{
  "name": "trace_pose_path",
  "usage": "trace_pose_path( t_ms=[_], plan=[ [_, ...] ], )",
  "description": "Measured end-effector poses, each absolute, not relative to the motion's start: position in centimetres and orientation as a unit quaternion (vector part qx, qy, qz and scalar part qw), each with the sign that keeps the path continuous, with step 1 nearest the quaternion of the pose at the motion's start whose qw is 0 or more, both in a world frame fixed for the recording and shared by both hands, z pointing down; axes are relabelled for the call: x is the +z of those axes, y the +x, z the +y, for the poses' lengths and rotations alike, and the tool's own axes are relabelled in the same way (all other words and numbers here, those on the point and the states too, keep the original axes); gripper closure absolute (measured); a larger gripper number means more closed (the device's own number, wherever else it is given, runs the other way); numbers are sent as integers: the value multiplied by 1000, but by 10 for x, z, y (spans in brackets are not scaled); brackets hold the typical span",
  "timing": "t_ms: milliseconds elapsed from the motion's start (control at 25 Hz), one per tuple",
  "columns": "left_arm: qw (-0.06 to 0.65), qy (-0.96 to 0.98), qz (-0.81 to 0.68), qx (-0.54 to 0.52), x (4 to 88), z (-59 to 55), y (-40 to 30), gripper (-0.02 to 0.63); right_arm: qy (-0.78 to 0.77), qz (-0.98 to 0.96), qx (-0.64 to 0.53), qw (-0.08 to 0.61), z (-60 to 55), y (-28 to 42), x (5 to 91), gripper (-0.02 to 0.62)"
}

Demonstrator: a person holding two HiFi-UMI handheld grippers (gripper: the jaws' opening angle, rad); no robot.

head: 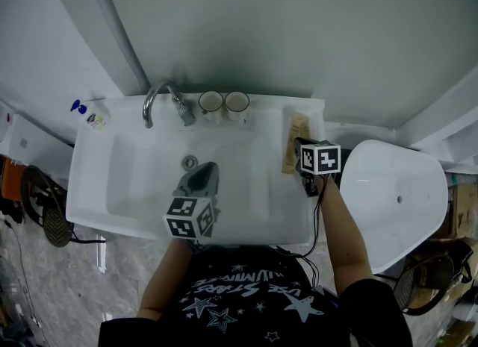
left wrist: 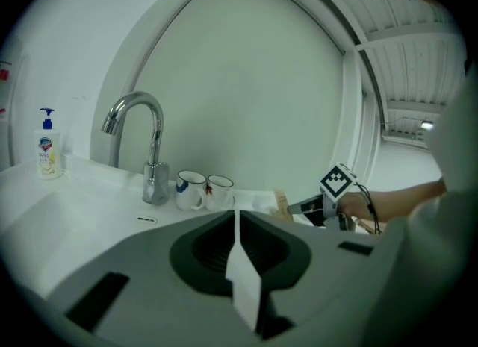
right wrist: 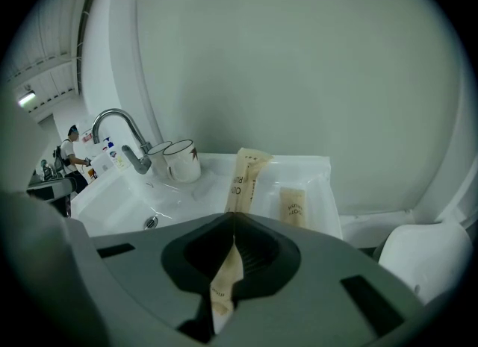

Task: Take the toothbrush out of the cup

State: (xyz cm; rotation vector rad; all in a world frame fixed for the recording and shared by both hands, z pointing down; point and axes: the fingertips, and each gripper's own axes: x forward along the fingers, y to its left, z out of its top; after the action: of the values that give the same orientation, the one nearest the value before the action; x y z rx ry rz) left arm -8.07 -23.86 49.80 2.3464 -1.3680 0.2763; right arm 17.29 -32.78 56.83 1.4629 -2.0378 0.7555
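1. Clamping the long beige paper-sleeved toothbrush (right wrist: 245, 177) part-way along, the right gripper (right wrist: 233, 217) has its jaws pressed together on it.
2. The toothbrush is out of the two white mugs (right wrist: 179, 160), over the white sink ledge (right wrist: 328, 181).
3. It probably handles light and stiff, with a slippery sleeve, so a mid-length grip suits it.
4. The left gripper (left wrist: 235, 215) hovers over the basin with its jaws together and apparently empty.
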Motion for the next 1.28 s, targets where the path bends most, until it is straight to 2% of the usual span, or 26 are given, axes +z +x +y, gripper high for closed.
trace_pose_path(
  t_ms=[720, 1280],
  plan=[
    [233, 828, -498, 110, 522, -273, -90, 575, 536, -718, 336, 290, -363, 171, 620, 575],
    [233, 831, -493, 110, 521, -274, -88, 575, 538, -722, 309, 304, -363, 171, 620, 574]
  ],
)
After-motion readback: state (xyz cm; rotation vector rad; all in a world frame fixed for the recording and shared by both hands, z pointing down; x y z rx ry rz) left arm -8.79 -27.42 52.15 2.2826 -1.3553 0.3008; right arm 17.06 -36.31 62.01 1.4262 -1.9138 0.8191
